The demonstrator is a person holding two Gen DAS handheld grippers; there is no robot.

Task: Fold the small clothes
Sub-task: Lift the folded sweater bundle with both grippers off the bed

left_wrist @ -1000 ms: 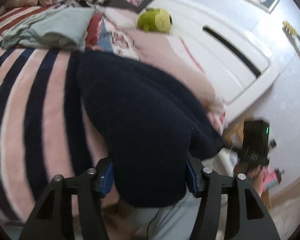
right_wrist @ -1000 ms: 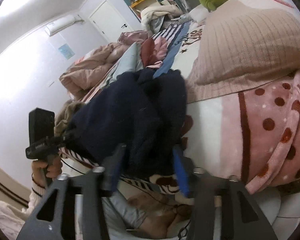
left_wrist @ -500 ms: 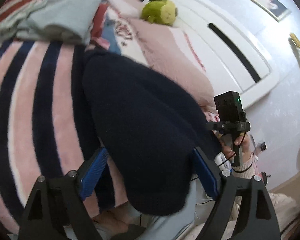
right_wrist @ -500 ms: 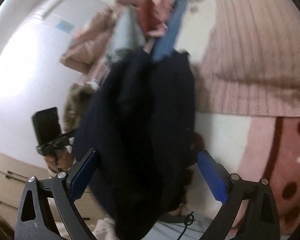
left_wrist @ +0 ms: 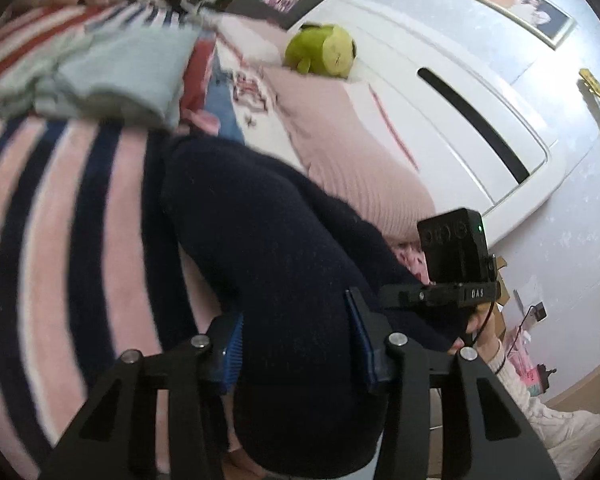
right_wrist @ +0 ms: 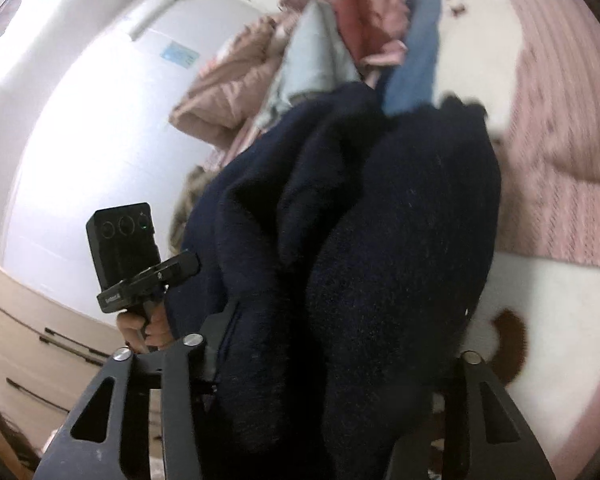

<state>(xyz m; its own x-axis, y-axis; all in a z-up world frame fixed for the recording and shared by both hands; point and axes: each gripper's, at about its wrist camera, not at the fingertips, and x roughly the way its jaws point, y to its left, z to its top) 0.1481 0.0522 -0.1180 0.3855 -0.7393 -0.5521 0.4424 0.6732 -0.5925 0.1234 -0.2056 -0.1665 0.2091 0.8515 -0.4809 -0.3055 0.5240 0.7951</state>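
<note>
A dark navy fleece garment [left_wrist: 268, 248] lies on the pink and navy striped bed cover, its near end hanging over the bed edge. My left gripper [left_wrist: 296, 344] has its blue pads on both sides of a thick bunch of it. In the right wrist view the same garment [right_wrist: 380, 240] is folded lengthwise into two thick lobes and fills the span of my right gripper [right_wrist: 332, 364]. The right jaws stand wide, with the cloth lying between them. Each gripper shows in the other's view, at the garment's opposite sides.
A light blue folded garment [left_wrist: 112, 68] and red and pink clothes lie further up the bed. A green plush toy [left_wrist: 324, 50] sits by the white headboard [left_wrist: 440, 92]. A pink ribbed blanket [right_wrist: 560, 152] lies to the right. A wooden drawer unit [right_wrist: 28, 332] stands to the left.
The left jaws widened half a second ago and have closed in on the navy cloth again. The right jaws opened wide and stay wide. The right gripper has come closer to the left.
</note>
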